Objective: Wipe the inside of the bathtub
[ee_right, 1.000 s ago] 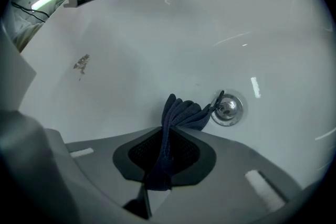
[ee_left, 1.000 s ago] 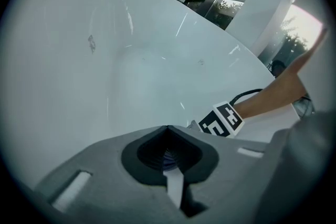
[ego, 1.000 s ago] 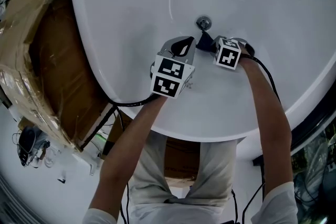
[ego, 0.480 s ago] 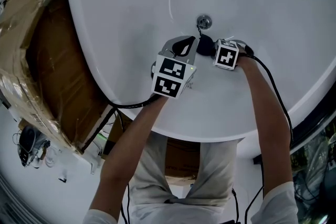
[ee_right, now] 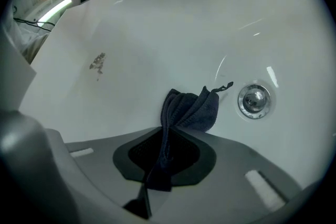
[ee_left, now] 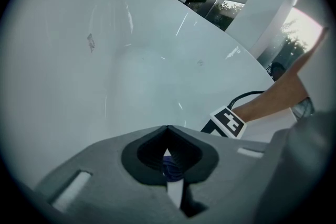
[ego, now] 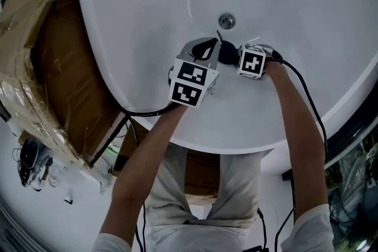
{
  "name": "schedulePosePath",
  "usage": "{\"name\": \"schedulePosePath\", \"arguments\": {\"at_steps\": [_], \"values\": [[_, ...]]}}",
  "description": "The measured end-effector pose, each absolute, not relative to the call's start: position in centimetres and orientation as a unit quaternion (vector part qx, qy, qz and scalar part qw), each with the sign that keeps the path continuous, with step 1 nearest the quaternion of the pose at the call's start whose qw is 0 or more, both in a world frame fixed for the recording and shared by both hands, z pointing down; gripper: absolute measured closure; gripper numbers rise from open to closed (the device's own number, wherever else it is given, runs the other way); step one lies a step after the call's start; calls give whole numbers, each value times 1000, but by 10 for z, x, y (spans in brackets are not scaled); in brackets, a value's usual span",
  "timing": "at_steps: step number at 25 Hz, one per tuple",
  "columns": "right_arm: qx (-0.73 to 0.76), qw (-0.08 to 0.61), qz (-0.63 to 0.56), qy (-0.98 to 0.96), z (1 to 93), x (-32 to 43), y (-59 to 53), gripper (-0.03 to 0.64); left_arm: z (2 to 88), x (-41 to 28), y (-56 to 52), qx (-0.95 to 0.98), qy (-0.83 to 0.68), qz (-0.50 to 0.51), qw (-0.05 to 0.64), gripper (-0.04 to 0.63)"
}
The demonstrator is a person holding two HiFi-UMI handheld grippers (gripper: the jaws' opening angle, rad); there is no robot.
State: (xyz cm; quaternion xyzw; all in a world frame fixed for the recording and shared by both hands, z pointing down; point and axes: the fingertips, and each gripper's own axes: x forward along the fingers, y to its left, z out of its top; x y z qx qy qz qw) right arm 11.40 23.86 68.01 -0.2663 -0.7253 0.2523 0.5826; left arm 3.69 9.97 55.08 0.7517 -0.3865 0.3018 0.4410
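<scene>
While fingers of the left gripper (ee_left: pixel 168 129) are closed, those of the right gripper (ee_right: pixel 166 132) pinch a dark cloth (ee_right: pixel 192 110).

Lit softly and evenly, in a cool, rather dim tone. Thin glare streaks on the glossy bathtub (ego: pixel 147 3) wall and a bright glint on the drain (ee_right: pixel 254 100). Blown-out daylight at the far right of the left gripper view. Faint shadow beneath the cloth (ee_right: pixel 191 107). Strong fisheye bending and black vignetted corners in both gripper views; near jaw bodies soft, out of focus.
</scene>
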Motion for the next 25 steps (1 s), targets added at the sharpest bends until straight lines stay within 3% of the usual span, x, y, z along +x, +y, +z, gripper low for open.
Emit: {"name": "schedulePosePath", "arguments": {"at_steps": [25], "values": [[-289, 568, 267, -722, 611, 117, 271, 572, 516, 48, 109, 761, -371, 302, 438, 597]]}}
